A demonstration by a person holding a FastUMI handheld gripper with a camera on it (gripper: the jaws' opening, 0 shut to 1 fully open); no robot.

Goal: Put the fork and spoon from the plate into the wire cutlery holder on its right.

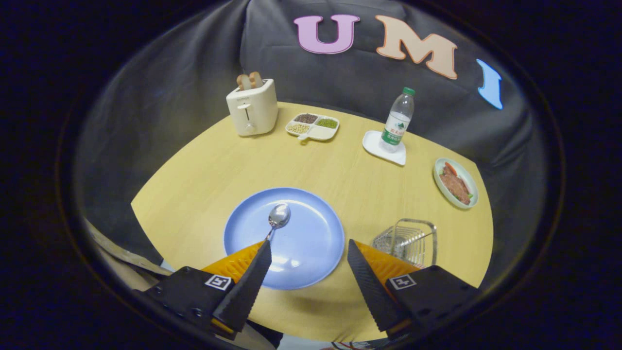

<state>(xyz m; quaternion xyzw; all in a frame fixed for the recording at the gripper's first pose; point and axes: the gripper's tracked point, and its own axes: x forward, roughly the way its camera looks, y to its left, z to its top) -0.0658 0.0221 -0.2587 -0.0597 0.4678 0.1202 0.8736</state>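
Open claw point(308, 248) above spoon point(278, 218) on plate point(311, 253)

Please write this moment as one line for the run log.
gripper: open, above plate | spoon: on plate, handle at left jaw | cutlery holder: right of plate

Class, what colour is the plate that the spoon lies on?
Light blue: the plate, seen in the gripper view, lies just ahead of the open gripper.

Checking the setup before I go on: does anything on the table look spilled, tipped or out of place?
Nothing looks spilled or tipped. The one oddity: the blue plate holds a spoon and no visible fork. The wire cutlery holder stands upright right of the plate. The gripper is open over the plate.
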